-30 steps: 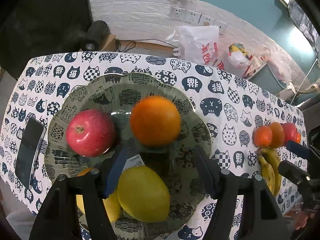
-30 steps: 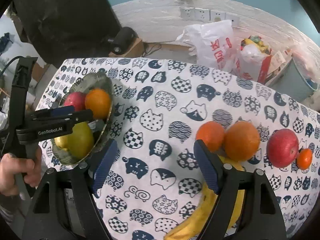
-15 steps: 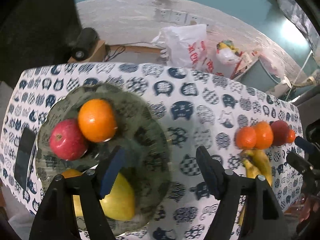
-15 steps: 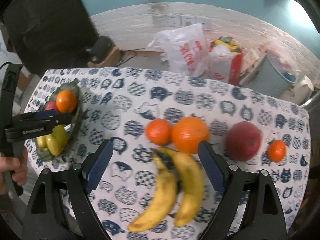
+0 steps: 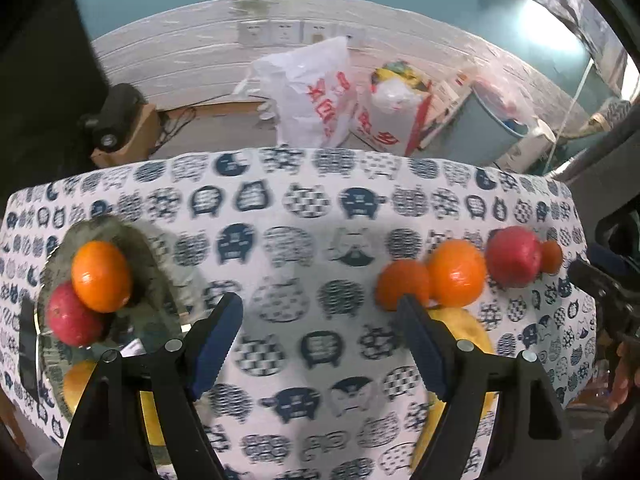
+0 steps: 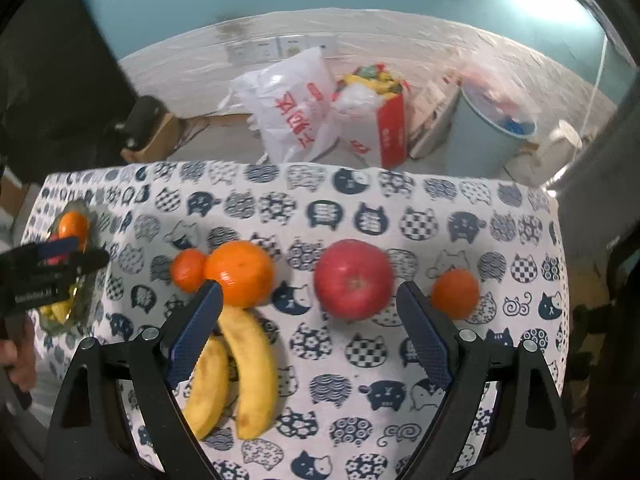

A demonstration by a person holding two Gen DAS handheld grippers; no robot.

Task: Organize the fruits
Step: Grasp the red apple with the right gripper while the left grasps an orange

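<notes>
Left tongs (image 6: 56,268): white lettering on black body, approx. "GenRobot.AI", blurred. White plastic bag (image 6: 288,104): red characters, illegible. Red-white box (image 6: 386,132): white print, illegible. No other legible txt.

Each hand-held gripper is matte black plastic with two angular arms that fill the lower part of its own view. The left hand-held gripper (image 5: 320,340) and the right hand-held gripper (image 6: 310,334) both carry dark blue ribbed pads (image 6: 195,334) inside the fingers and round silver screws (image 6: 466,335) at the joints. White lettering (image 6: 34,296) marks the left unit's side, at the right view's left edge.
</notes>
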